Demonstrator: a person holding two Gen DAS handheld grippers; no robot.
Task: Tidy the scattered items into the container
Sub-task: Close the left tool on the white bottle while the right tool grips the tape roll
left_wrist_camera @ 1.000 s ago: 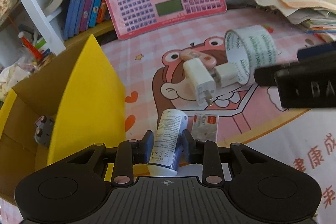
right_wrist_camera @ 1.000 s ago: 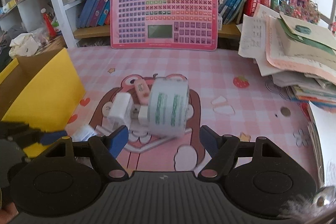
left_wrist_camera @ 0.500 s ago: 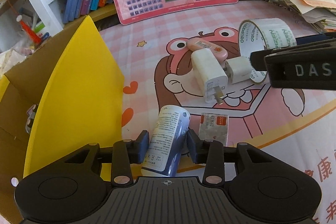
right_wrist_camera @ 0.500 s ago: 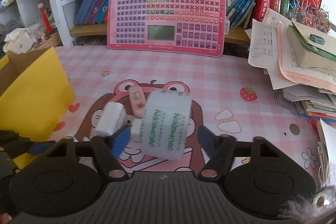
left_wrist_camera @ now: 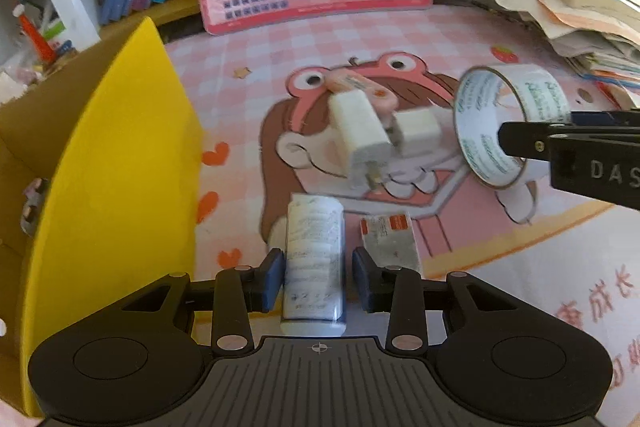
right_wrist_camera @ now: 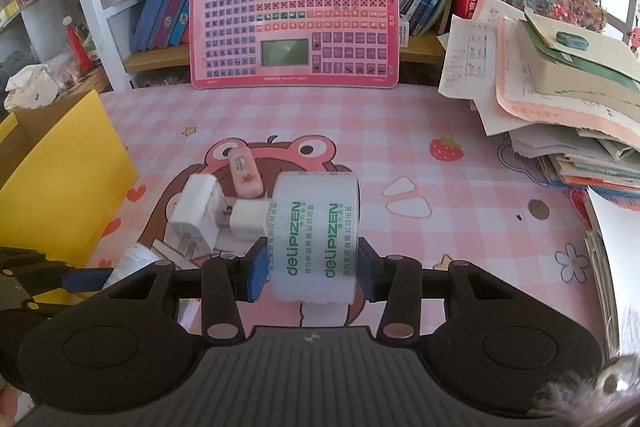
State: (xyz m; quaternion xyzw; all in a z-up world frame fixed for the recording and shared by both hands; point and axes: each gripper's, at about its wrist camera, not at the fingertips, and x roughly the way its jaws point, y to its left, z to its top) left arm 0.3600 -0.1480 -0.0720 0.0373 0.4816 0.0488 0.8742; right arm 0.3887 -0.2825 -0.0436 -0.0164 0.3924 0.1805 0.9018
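Note:
My left gripper (left_wrist_camera: 314, 281) is open around a white tube (left_wrist_camera: 314, 259) that lies on the pink mat; its left pad is near the tube, the right pad stands apart. My right gripper (right_wrist_camera: 312, 273) is shut on a roll of clear tape (right_wrist_camera: 314, 235), which also shows in the left wrist view (left_wrist_camera: 508, 123). A large white charger (left_wrist_camera: 360, 135), a small white charger (left_wrist_camera: 416, 129), a pink USB stick (left_wrist_camera: 360, 87) and a small sachet (left_wrist_camera: 390, 239) lie on the mat. The yellow cardboard box (left_wrist_camera: 116, 163) stands at the left.
A pink toy keyboard (right_wrist_camera: 294, 15) leans on the bookshelf at the back. A stack of papers and books (right_wrist_camera: 560, 99) fills the right side. A coin (right_wrist_camera: 538, 209) lies on the mat at the right. A grey item (left_wrist_camera: 32, 199) lies inside the box.
My left gripper has opened a little and the tube now lies straighter between the fingers. My right gripper has closed on the tape roll.

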